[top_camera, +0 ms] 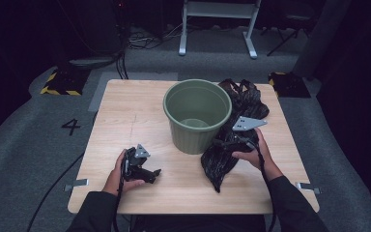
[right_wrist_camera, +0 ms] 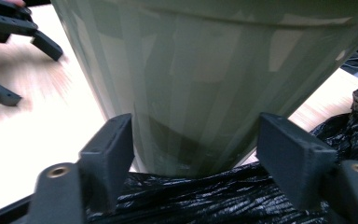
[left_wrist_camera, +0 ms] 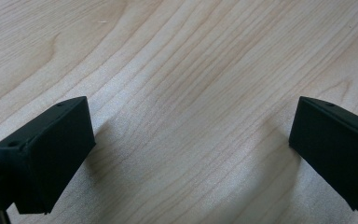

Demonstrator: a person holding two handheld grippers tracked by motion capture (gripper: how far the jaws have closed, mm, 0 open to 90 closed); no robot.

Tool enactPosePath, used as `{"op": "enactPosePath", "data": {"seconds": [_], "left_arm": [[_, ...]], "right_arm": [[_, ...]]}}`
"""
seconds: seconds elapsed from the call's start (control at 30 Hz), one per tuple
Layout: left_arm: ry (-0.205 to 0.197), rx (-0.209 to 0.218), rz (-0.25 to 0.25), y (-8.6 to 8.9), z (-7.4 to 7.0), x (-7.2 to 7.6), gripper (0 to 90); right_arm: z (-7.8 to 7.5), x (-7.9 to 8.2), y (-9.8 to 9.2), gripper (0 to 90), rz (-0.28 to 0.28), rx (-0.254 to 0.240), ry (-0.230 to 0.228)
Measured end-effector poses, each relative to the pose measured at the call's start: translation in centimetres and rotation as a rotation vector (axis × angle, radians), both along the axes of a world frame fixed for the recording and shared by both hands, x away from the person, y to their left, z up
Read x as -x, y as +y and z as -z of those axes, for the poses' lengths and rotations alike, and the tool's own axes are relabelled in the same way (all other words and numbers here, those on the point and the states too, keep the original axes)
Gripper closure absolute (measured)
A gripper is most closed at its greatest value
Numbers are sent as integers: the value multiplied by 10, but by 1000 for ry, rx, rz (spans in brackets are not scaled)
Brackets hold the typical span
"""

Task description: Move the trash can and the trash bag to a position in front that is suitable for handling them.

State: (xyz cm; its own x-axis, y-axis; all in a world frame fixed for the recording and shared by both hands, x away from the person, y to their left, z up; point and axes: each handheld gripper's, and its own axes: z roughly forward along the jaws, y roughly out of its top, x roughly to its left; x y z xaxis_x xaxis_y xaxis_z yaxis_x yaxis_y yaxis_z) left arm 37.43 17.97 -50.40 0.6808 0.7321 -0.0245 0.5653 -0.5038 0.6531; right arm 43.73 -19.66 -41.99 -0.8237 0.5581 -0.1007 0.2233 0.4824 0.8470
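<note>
A green plastic bin stands upright and empty in the middle of the wooden table. A crumpled black plastic bag lies against its right side, from behind it down to the table's front. My right gripper hovers low over that bag, pointed at the bin's base. Its jaws stand wide open, with the bin close ahead and the bag beneath them, untouched by the pads. My left gripper rests near the front left, open over bare wood.
The left gripper also shows far off in the right gripper view. Beyond the table are grey carpet, cables, a white metal frame and yellow-black striped blocks. The table's left half is bare wood.
</note>
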Motion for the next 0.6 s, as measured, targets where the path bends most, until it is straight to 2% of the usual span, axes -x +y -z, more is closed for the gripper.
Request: {"op": "enactPosePath", "data": {"seconds": [0.13, 0.2, 0.33, 0.43, 0.5, 0.53, 0.57, 0.6], "left_arm": [[1, 0, -1, 0, 0, 0, 0], [0, 1, 1, 0, 0, 0, 0], [0, 1, 0, 0, 0, 0, 0], [-3, -6, -1, 0, 0, 1, 1], [-5, -6, 2, -3, 0, 2, 3], [-5, -6, 2, -3, 0, 2, 2], [2, -4, 7, -7, 0, 3, 2], [-3, -5, 12, -10, 0, 4, 3]], "right_arm": [[2, -1, 5, 281, -4, -1, 3], [2, 1, 9, 279, -10, 18, -6], [0, 5, 2, 289, -1, 31, -30], [-3, 6, -28, 336, 84, 90, -81], [0, 6, -49, 362, 127, 99, -84], [0, 6, -49, 362, 127, 99, -84], [5, 5, -68, 373, 177, 118, -83], [8, 3, -77, 375, 192, 112, -59]]}}
